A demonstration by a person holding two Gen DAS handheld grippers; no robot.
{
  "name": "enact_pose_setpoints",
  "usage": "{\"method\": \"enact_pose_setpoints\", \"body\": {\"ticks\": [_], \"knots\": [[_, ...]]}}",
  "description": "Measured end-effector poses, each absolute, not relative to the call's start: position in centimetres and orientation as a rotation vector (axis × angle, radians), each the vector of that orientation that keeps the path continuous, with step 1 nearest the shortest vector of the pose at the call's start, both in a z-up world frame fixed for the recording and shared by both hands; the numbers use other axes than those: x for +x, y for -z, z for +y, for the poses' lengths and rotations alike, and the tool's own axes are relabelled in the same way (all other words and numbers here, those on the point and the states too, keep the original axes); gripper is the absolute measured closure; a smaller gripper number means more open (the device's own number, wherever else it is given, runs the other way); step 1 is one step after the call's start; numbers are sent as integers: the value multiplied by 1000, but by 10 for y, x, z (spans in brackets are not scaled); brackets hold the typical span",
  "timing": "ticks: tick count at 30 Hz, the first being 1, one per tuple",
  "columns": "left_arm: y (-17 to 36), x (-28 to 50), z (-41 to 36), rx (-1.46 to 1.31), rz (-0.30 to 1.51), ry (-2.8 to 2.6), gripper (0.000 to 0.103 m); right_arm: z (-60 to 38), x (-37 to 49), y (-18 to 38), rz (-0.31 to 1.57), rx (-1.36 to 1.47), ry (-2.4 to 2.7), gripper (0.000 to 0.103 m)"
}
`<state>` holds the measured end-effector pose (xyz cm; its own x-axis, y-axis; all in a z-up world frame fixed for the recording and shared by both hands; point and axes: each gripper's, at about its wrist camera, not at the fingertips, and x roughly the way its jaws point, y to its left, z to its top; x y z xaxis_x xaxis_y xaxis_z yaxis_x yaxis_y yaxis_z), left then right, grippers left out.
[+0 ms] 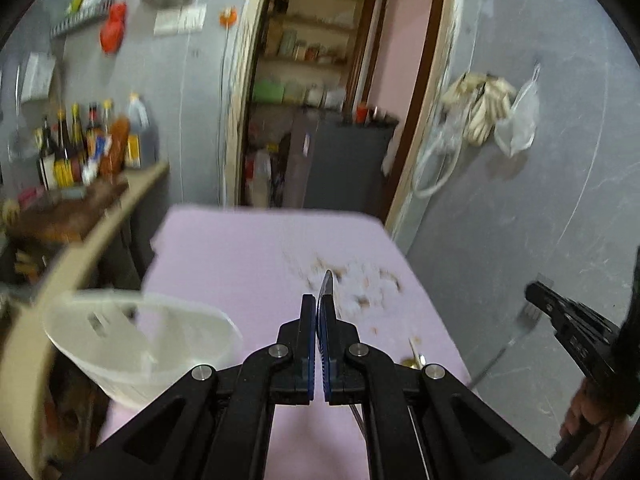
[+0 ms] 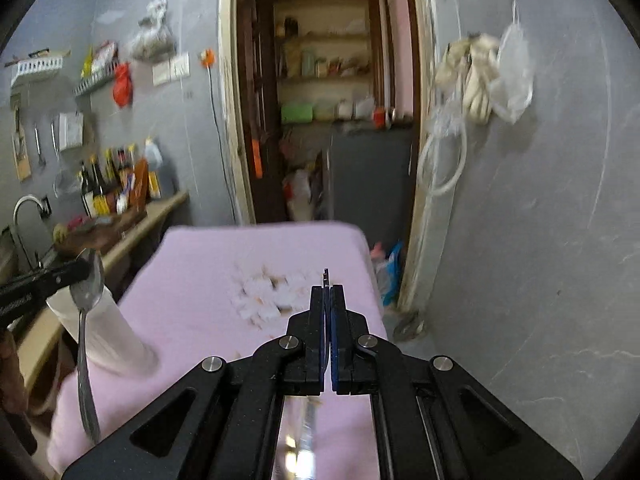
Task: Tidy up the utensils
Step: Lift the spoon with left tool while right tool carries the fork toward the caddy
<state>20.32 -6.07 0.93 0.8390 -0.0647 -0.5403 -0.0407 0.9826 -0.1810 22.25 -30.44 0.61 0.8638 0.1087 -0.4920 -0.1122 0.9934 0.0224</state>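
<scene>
My left gripper [image 1: 318, 300] is shut on a metal spoon [image 1: 327, 282]; its bowl edge sticks up past the fingertips. In the right wrist view the same spoon [image 2: 86, 300] hangs bowl-up from the left gripper [image 2: 80, 266], just above a white plastic utensil holder [image 2: 106, 334] on the pink table [image 2: 200, 264]. The holder [image 1: 136, 340] sits low left of the left gripper. My right gripper [image 2: 328, 288] is shut on a fork; its tines [image 2: 326, 274] poke above the fingertips. The fork [image 1: 516, 328] and right gripper [image 1: 538, 294] show at the right edge of the left wrist view.
A kitchen counter [image 2: 132, 236] with sauce bottles [image 2: 108, 188] runs along the left of the table. A grey wall [image 2: 540, 220] stands close on the right. An open doorway [image 2: 328, 120] to a pantry lies beyond the table. A patterned patch [image 2: 268, 296] marks the cloth.
</scene>
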Motion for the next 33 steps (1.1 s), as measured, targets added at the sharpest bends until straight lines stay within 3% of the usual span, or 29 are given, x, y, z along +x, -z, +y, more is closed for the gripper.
{"method": "enact_pose_setpoints", "body": {"ticks": [8,17,33], "knots": [[-55,192,42,-181,448,-89,100,-210,206,-61,373,11,-163,101],[-63,191,131,-160,304,-298,100,-106,218,-80,281,-80,-244,101],[-6,208,119,-31,280,-385,100,-40,243,-22,338,-173,-206,101]]}}
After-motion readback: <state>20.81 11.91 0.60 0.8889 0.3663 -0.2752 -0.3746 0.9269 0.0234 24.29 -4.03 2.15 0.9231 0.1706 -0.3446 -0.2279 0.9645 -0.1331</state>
